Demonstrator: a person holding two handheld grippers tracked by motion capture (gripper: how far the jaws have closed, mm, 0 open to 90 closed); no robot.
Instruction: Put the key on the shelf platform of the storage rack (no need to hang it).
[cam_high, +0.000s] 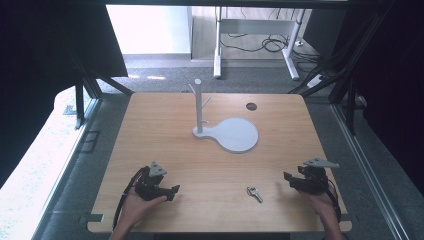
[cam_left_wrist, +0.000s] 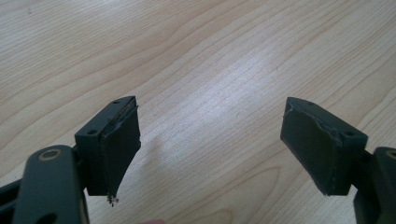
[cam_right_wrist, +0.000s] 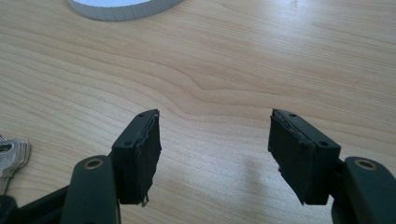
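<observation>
Nearest the person, at about 6 o'clock on the wooden table (cam_high: 150, 125), lies a small bunch of keys (cam_high: 254, 194), flat on the wood between the 2 hands and closer to the right one. In the right gripper view the keys (cam_right_wrist: 11, 156) sit at the left edge, about 9 o'clock from the jaws.

The left gripper (cam_high: 170, 191), at roughly 7 o'clock, is released: its view shows 2 black jaws spread wide over bare wood with nothing between them. The right gripper (cam_high: 290, 180), at about 5 o'clock, is likewise released and holds nothing.

Farther off, near the table's centre, stands a white stand (cam_high: 199, 107) with short pegs on its post and a round base plate (cam_high: 235, 134); beyond it, near 1 o'clock, is a cable hole (cam_high: 251, 106).

The step in hand looks like picking up the keys, probably to hang them on a peg. To do it well, the right gripper should swing toward 9 o'clock, come down low with jaws straddling the bunch, and close near the ring end so the keys hang free.
</observation>
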